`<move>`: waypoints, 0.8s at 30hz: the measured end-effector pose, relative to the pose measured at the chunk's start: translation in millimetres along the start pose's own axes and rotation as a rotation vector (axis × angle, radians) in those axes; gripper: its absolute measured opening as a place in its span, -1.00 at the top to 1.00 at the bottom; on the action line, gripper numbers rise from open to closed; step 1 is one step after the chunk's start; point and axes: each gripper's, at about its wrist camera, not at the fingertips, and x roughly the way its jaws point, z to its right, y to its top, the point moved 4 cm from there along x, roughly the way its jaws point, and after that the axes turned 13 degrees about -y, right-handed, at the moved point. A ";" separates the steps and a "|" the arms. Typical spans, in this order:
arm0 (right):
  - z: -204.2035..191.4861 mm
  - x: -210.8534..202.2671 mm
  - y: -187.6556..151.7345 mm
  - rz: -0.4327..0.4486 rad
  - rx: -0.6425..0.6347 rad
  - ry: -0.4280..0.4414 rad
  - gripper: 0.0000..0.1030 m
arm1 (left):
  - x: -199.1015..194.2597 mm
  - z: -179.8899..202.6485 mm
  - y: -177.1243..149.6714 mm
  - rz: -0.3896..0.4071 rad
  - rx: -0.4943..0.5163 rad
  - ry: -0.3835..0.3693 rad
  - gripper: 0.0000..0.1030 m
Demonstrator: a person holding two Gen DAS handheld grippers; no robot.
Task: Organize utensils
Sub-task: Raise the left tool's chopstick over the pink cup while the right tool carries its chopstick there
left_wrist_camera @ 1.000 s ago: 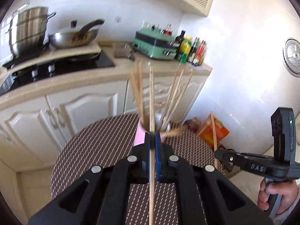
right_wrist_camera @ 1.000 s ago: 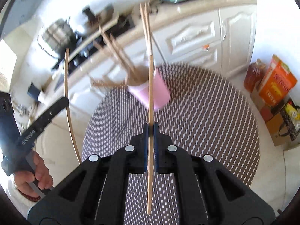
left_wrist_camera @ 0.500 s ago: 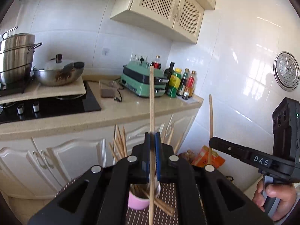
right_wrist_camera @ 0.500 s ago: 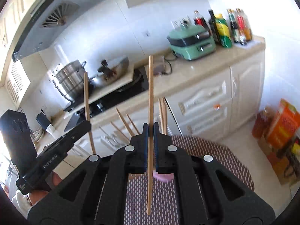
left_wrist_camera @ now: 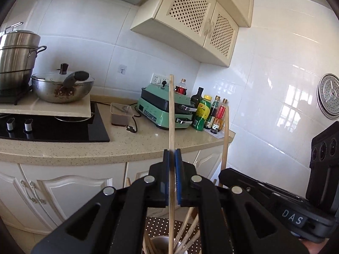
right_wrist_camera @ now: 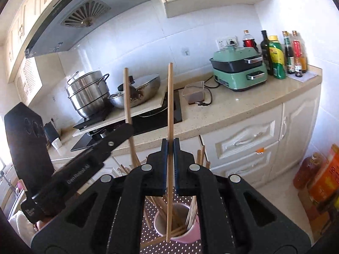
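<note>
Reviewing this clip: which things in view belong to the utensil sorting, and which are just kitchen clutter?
In the job:
- left gripper, shut on a chopstick
- right gripper, shut on another chopstick
- pink cup of chopsticks

Lying about:
- steamer pot
- wok
- green cooker
- bottles

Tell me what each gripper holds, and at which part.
The left gripper and the right gripper each pinch one wooden chopstick, held upright, about mid-length, above the pink cup.

Both wrist cameras look forward along their fingers, close above the pink cup (right_wrist_camera: 186, 228), facing the kitchen counter (left_wrist_camera: 131, 146); both share the green cooker (right_wrist_camera: 239, 72).
</note>
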 end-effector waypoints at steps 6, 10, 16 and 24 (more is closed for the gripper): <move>-2.7 15.9 -14.7 0.019 -0.069 0.010 0.89 | 13.9 -14.5 -24.0 -0.022 -0.014 0.022 0.90; -5.7 18.0 -24.9 0.020 -0.099 0.018 0.89 | 16.6 -18.0 -38.4 -0.046 -0.019 0.027 0.90; -3.7 15.5 -36.4 -0.001 -0.134 0.013 0.89 | 12.5 -17.3 -55.8 -0.088 -0.014 0.028 0.90; 8.8 0.5 -53.4 -0.057 -0.127 -0.019 0.89 | -2.6 -17.4 -75.3 -0.159 -0.035 0.046 0.90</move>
